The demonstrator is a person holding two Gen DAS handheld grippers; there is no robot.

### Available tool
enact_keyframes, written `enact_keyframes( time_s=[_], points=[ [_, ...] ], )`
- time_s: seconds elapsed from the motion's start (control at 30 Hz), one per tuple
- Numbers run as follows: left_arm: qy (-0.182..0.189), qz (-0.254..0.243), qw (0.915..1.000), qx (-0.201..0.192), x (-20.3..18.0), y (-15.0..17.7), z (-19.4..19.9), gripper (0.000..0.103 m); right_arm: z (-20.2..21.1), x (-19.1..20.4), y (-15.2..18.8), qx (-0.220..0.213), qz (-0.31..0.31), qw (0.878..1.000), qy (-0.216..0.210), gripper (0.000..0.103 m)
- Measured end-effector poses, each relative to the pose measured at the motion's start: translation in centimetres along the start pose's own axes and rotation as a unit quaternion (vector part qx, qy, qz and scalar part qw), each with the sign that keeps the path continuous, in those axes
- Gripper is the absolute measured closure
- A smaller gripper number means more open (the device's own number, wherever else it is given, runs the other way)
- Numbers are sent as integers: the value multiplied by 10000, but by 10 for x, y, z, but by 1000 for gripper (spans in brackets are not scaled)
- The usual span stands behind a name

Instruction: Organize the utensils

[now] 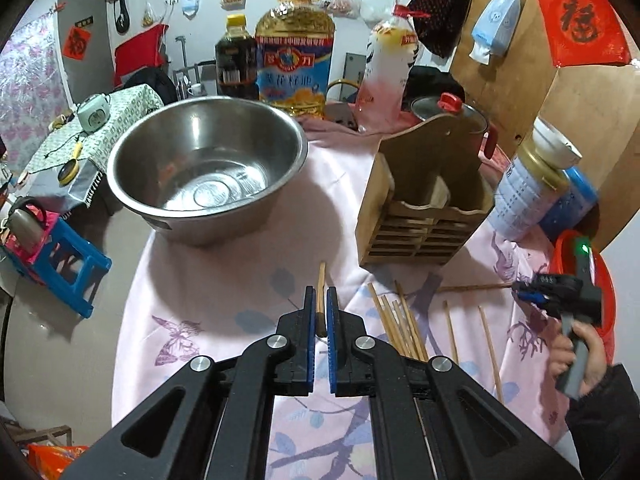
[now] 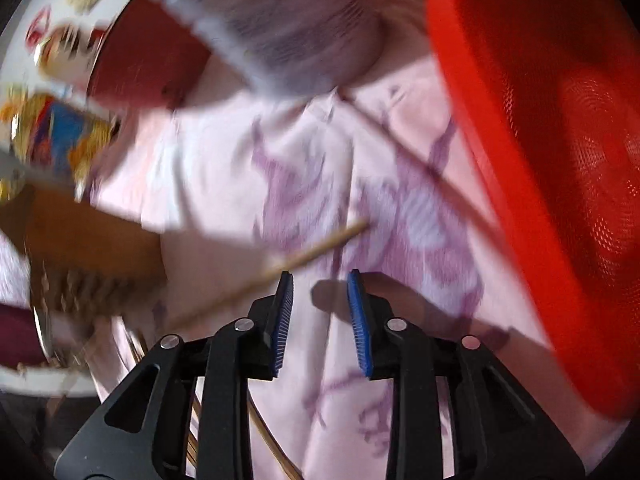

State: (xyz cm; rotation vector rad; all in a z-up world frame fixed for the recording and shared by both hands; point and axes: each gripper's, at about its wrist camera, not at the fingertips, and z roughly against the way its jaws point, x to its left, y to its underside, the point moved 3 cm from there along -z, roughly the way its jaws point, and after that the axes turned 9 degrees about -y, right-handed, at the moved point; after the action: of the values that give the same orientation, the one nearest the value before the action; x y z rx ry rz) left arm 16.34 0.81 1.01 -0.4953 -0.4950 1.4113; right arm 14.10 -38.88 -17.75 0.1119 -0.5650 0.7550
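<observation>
Your left hand-held gripper [image 1: 321,300] clamps one thin wooden chopstick [image 1: 321,288], pointing toward 12 o'clock; your right hand-held gripper [image 2: 320,280] stands open, empty.

Chopstick [image 1: 321,292] between left fingers [image 1: 308,312], above cloth [image 1: 240,280]. Bowl [image 1: 206,168] ahead-left of fingers. Holder [image 1: 424,216] ahead-right. Loose chopsticks [image 1: 400,324] on cloth, right of fingers. Right gripper [image 1: 520,292] far right, basket [image 1: 600,280] behind it.
</observation>
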Motion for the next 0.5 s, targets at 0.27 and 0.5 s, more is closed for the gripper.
enact_keyframes(
  time_s=[0.27,0.5],
  points=[
    [-69,73,9999,23,3,8,8,98,-18,29,-12,-308,710,9939,783,102],
    [34,89,9999,-96,9,3,16,98,22,60,6,-550,1157,9917,84,102]
  ],
)
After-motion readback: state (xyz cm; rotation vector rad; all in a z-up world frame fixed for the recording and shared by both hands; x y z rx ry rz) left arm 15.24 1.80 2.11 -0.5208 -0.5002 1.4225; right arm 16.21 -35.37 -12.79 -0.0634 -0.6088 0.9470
